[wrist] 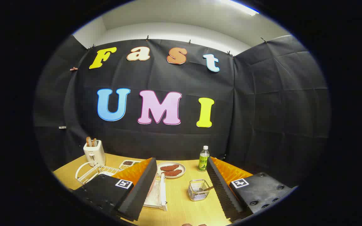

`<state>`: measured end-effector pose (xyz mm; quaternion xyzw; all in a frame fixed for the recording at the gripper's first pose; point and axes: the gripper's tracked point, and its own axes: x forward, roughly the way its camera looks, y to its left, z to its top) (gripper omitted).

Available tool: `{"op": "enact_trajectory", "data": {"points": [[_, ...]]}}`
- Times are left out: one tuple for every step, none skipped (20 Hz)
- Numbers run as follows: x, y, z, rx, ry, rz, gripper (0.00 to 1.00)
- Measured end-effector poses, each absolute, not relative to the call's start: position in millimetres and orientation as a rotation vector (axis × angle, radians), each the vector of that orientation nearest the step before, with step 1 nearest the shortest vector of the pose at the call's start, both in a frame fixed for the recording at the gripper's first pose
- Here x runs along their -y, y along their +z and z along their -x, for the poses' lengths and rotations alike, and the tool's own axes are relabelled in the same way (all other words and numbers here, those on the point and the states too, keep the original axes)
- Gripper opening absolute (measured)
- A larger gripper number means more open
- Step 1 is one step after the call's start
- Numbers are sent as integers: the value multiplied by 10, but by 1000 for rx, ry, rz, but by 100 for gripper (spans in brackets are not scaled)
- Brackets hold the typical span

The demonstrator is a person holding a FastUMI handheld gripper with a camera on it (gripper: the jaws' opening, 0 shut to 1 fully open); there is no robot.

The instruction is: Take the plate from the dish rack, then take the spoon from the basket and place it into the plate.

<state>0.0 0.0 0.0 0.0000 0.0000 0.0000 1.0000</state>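
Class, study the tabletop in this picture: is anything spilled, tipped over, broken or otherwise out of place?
Nothing stands out. The toaster and bottle stand upright, the plate of food lies flat, and the wire basket sits upright with the spoon leaning in it. No spill shows on the table. The hand-held gripper is open.

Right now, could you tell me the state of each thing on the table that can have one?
gripper: open, holding nothing
wire basket: upright, spoon handle sticking out
white dish rack: standing between the fingers, contents unclear
toaster: upright, slices sticking out
bottle: upright, capped
round plate: flat, brown food on it
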Motion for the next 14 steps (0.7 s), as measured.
{"op": "enact_trajectory", "data": {"points": [[-10, 6, 20, 2, 3, -1, 97], [-19, 15, 21, 3, 5, 0, 97], [-20, 18, 34, 3, 5, 1, 97], [-19, 15, 37, 1, 5, 3, 97], [-9, -1, 46, -4, 3, 5, 97], [-5, -5, 55, -7, 1, 5, 97], [7, -7, 68, -8, 0, 4, 97], [20, -14, 74, -12, -2, 3, 97], [33, -37, 70, -18, -4, 0, 97], [39, -50, 71, -23, -5, -4, 97], [47, -55, 80, -28, -8, -7, 97], [56, -53, 83, -30, -10, -9, 97], [63, -55, 78, -30, -11, -9, 97], [63, -51, 86, -30, -11, -7, 97]]}}
